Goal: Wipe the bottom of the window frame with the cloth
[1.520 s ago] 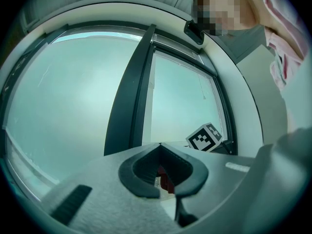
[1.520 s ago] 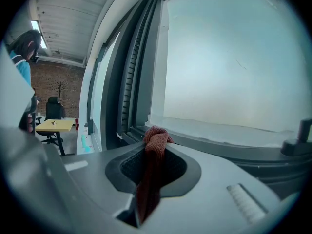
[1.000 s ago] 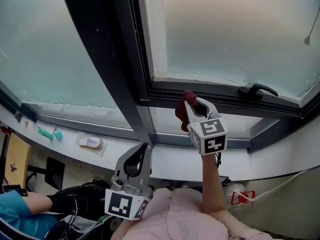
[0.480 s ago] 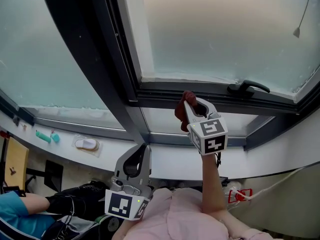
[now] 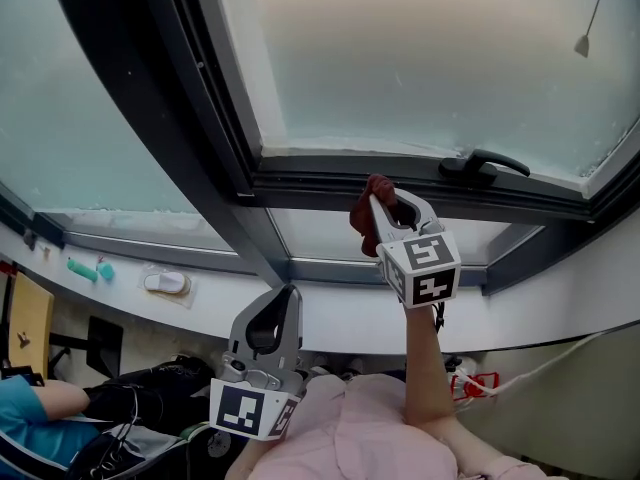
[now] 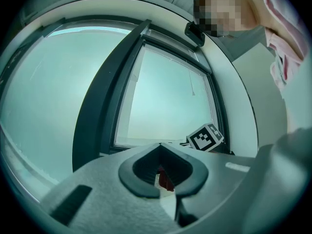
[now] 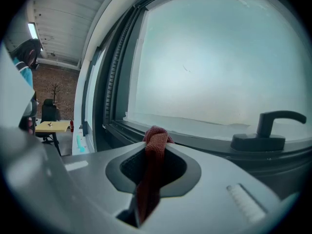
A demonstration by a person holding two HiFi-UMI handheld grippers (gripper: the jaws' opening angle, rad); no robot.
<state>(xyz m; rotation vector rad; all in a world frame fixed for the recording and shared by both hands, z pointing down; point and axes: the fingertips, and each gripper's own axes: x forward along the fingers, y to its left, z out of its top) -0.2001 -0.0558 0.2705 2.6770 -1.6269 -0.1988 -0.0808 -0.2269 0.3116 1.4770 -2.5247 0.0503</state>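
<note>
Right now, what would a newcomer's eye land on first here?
The dark red cloth stands out first. It is pinched in the tongs of the right gripper, up close to the bottom rail of the dark window frame and left of the black handle. Next comes the left gripper, tongs shut on nothing, low near the person's chest.

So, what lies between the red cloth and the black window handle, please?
Only bare dark window frame separates the red cloth from the black handle, in the right gripper view.
</note>
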